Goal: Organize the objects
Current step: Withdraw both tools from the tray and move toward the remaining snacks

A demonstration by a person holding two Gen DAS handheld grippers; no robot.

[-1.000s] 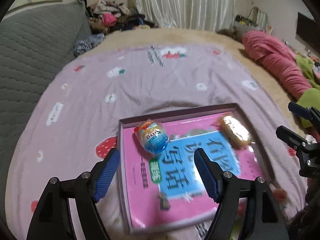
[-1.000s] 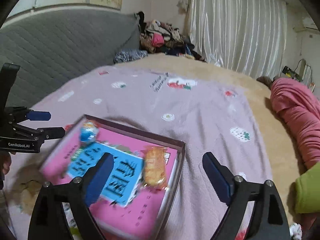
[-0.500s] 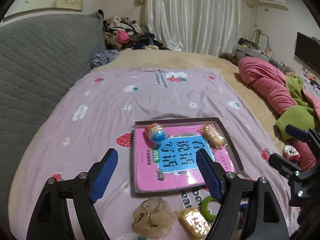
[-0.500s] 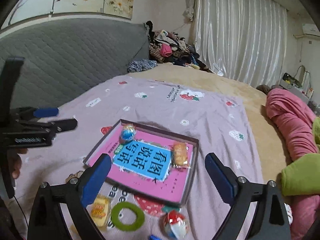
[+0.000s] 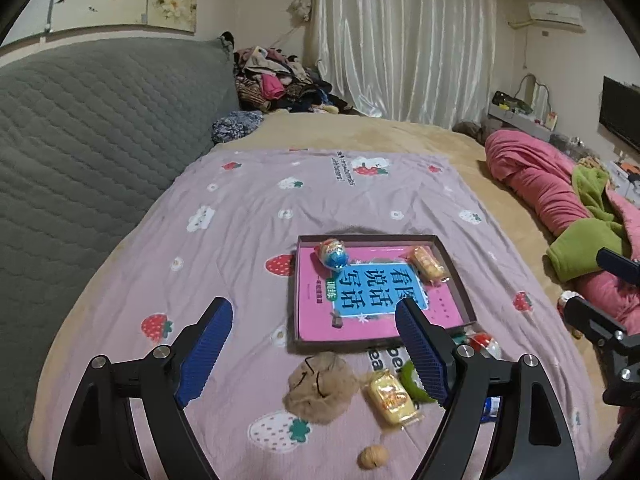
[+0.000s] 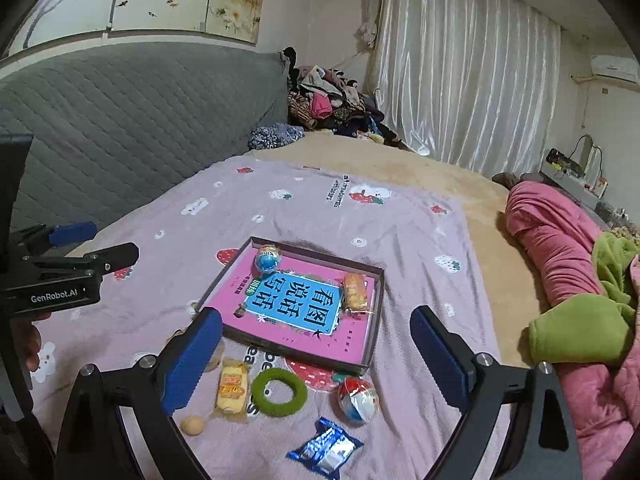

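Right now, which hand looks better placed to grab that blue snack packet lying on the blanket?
Probably the right. The blue packet lies between the open right gripper fingers, near its camera. From the left gripper, only its edge peeks out.

Snacks (image 6: pixel 355 291) in tray (image 6: pixel 376 320) (on bed (image 6: pixel 360 208))

"GenRobot.AI" on the left gripper (image 6: pixel 96 258); "看图说话写话" on the book (image 6: pixel 296 304)

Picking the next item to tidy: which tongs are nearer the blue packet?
Right. The blue packet lies just below and between the right tongs' tips. The left tongs, jaws just opening wider and empty, sit off to its left, beyond the green ring.
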